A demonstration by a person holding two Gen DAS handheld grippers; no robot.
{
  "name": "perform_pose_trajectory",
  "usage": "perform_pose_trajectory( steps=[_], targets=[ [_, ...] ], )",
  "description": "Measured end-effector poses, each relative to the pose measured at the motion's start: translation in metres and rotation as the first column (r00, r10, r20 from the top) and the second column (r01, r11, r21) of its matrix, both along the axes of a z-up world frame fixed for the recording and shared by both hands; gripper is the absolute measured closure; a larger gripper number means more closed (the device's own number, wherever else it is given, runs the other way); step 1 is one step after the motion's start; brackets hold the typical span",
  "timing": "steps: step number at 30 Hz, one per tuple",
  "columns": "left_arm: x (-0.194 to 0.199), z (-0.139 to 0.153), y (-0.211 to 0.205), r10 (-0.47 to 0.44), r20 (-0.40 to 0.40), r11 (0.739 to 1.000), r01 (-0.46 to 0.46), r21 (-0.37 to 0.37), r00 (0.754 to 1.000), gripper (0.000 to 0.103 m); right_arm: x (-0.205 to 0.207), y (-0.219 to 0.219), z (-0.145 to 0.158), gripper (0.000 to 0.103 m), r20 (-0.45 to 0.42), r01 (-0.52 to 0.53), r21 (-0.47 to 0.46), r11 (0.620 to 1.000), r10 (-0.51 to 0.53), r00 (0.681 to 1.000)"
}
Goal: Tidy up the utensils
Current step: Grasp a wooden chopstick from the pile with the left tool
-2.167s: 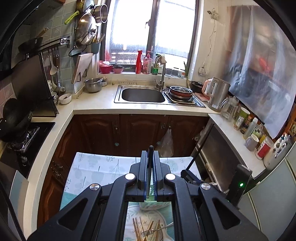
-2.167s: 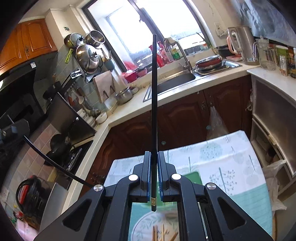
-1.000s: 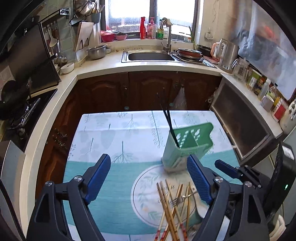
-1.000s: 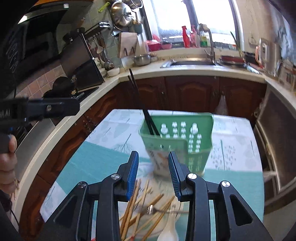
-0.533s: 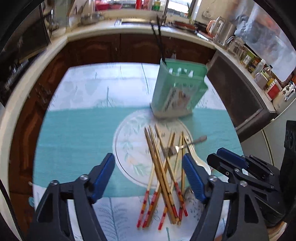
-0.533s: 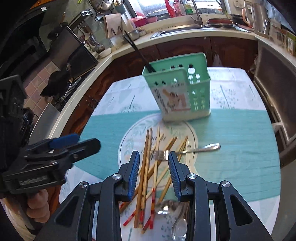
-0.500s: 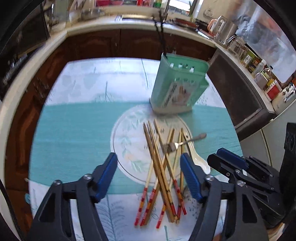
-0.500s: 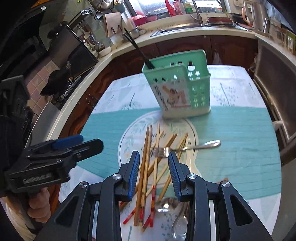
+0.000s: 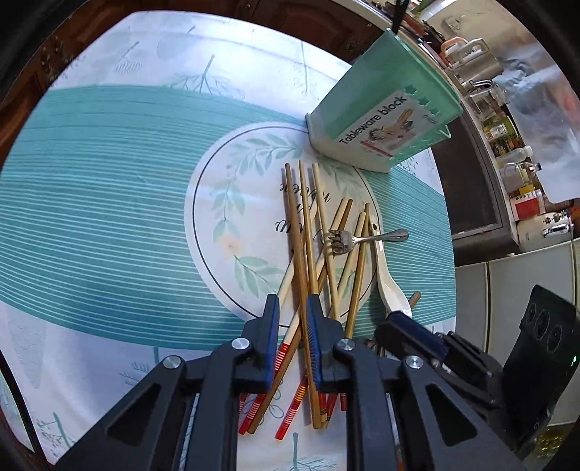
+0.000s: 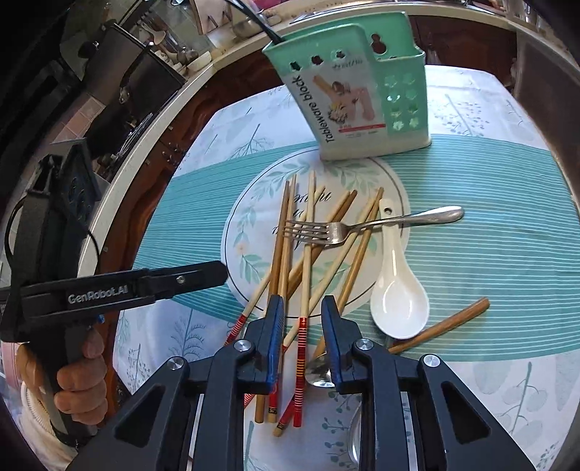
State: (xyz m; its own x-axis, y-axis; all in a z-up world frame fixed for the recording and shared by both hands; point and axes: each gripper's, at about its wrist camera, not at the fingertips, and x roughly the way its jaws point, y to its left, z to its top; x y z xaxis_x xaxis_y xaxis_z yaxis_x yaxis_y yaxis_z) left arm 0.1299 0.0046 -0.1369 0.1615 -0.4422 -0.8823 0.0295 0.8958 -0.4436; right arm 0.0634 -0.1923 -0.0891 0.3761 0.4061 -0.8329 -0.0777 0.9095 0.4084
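Several wooden chopsticks [image 9: 308, 239] [image 10: 308, 232] with red-striped ends lie in a loose pile on the tablecloth. A metal fork [image 9: 362, 239] [image 10: 362, 224] lies across them, beside a white ceramic spoon [image 9: 388, 286] [image 10: 397, 297]. A green utensil holder [image 9: 384, 108] [image 10: 359, 90] stands behind with black chopsticks [image 10: 253, 18] in it. My left gripper [image 9: 293, 308] [image 10: 195, 275] is low over the pile, jaws narrowly open around two chopsticks. My right gripper [image 10: 301, 308] [image 9: 402, 326] is open over a red-striped chopstick.
The table wears a teal-and-white cloth [image 9: 108, 181] with a round leaf print. A brown stick [image 10: 446, 322] and a metal spoon [image 10: 319, 369] lie near the front. Kitchen counters, a stove [image 10: 119, 119] and bottles [image 9: 514, 174] surround the table.
Both grippers dropped toward the chopstick pile. My left jaws narrowed from wide open to a slim gap around chopsticks. The right jaws stayed open.
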Motion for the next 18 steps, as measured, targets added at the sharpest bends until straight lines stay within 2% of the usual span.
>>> perform_pose_trajectory(
  steps=[8, 18],
  targets=[
    [0.031, -0.014, -0.010, 0.023, -0.013, 1.000, -0.023, -0.016, 1.000, 0.091, 0.002, 0.021, -0.011, 0.081, -0.011, -0.055, 0.016, 0.998, 0.055, 0.998],
    [0.069, -0.021, -0.023, 0.027, -0.020, 1.000, -0.026, 0.008, 0.999, 0.091, 0.009, 0.025, -0.018, 0.081, -0.022, -0.061, 0.026, 0.998, 0.061, 0.998]
  ],
)
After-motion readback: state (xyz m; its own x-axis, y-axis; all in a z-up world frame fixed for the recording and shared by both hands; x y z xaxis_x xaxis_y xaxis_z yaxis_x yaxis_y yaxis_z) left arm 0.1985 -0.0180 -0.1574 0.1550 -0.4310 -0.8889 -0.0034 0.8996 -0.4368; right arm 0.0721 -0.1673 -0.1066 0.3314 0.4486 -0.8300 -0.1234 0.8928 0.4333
